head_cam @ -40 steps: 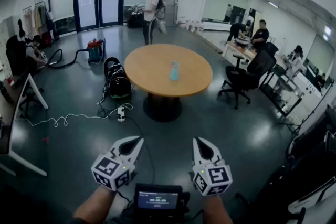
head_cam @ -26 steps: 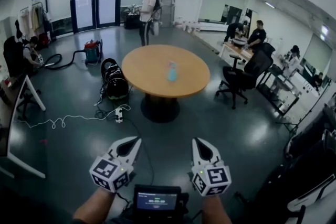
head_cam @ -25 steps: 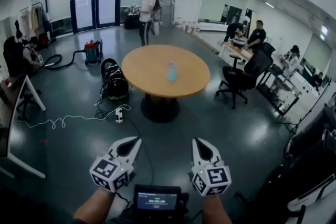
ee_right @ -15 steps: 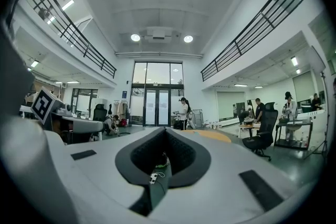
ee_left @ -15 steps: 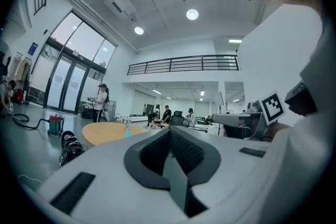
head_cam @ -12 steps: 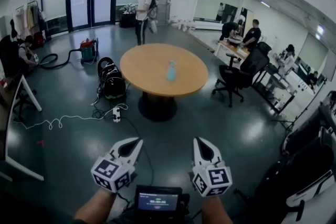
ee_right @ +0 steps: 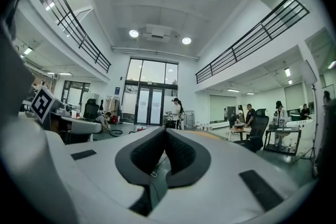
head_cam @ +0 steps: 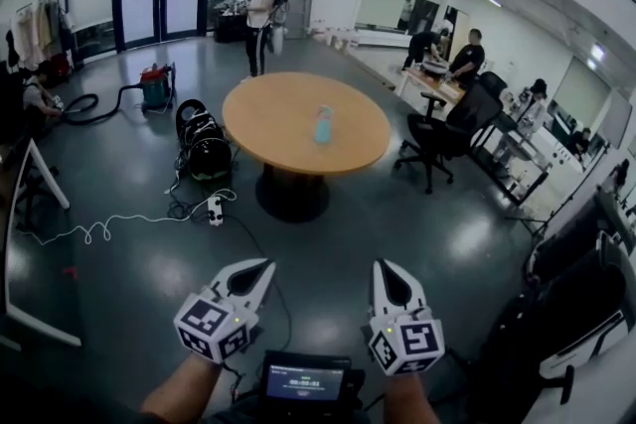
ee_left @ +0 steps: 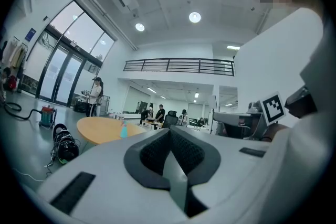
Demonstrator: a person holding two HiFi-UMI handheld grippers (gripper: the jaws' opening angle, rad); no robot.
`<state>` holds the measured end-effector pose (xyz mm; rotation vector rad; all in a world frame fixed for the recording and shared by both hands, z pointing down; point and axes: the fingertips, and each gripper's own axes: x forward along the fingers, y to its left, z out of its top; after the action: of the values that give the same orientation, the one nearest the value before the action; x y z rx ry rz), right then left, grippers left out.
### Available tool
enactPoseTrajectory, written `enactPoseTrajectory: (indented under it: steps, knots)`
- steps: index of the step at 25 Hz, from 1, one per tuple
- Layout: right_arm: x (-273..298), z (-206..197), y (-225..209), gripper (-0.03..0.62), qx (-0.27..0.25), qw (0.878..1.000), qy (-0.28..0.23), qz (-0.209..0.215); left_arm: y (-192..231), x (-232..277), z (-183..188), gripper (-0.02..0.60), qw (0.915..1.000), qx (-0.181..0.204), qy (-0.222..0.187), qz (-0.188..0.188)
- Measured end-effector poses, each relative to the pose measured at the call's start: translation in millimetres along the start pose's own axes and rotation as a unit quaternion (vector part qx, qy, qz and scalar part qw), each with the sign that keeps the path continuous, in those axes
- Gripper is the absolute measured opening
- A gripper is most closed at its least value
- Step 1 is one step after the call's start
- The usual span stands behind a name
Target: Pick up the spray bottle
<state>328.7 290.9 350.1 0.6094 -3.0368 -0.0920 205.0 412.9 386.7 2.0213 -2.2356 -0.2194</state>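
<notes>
Spray bottle beyond level tools (both closed)

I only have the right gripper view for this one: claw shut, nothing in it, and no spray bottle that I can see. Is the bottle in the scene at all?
Observer: Yes. The head view shows the spray bottle standing upright near the middle of the round wooden table.
Reviewer: Is the other claw holding anything?
Observer: No. The left claw is shut and empty in its own view.
Reviewer: Anything on the floor near that table?
Observer: Black bags sit on the floor beside the table, at its left.
</notes>
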Motion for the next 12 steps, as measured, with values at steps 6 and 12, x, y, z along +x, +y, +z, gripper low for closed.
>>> enactPoseTrajectory:
  steps: [6, 12]
  knots:
    - [17.6, -2.4, -4.8, 0.003, 0.001, 1.000, -0.004, 0.012, 12.1, 10.3, -1.0, 0.000, 0.9999, 0.003, 0.005, 0.011]
    - [51.8, 0.2, -19.3, 0.003, 0.003, 0.999, -0.015, 0.048, 24.4, 38.2, 6.6, 0.000, 0.9990, 0.019, 0.008, 0.039]
